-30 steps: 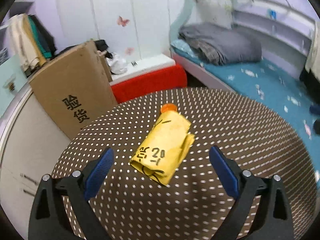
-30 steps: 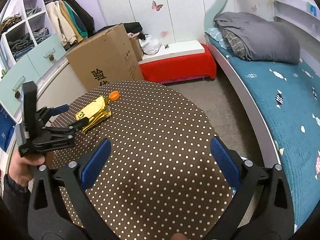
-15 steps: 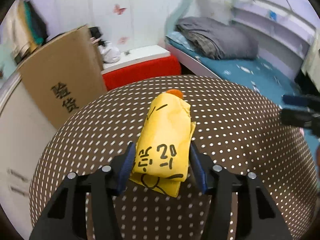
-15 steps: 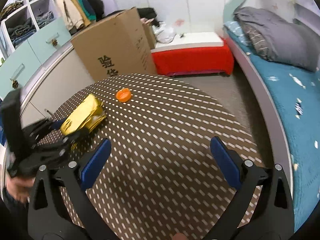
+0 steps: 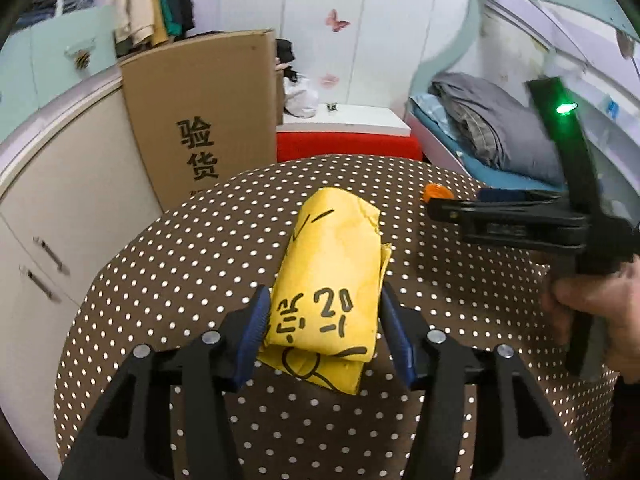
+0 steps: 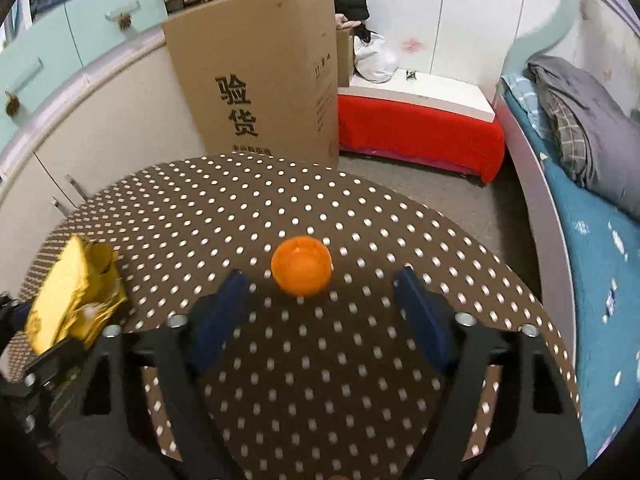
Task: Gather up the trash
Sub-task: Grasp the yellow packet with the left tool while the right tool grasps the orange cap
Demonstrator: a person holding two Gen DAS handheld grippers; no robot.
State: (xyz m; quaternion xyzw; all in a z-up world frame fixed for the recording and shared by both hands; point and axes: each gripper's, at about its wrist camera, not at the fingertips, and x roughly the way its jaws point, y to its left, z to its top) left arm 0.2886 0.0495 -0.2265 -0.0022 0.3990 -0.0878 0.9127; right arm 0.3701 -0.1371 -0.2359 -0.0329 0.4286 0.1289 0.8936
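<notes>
While the left gripper (image 5: 323, 322) clamps its blue pads against both sides of the folded yellow packet (image 5: 330, 284), the packet's near end sits between the jaws and its far end points across the round table with the brown polka-dot cloth (image 5: 192, 264). Black handwriting marks the packet's near face.

Over on the right, the right gripper (image 6: 322, 306) hangs above the cloth with its jaws closing — nothing is pinched yet. An orange bottle cap (image 6: 301, 265) lies just beyond the fingertips, roughly centred on the gap and touching neither pad. From that wrist view the packet shows at the near left edge of the table, well apart from the cap.

A person's hand (image 5: 596, 308) grips the right tool's handle. Behind the table stand a tall cardboard box (image 6: 264, 76) and a red bench (image 6: 416, 128) — a bed (image 6: 600, 240) runs along the right.
</notes>
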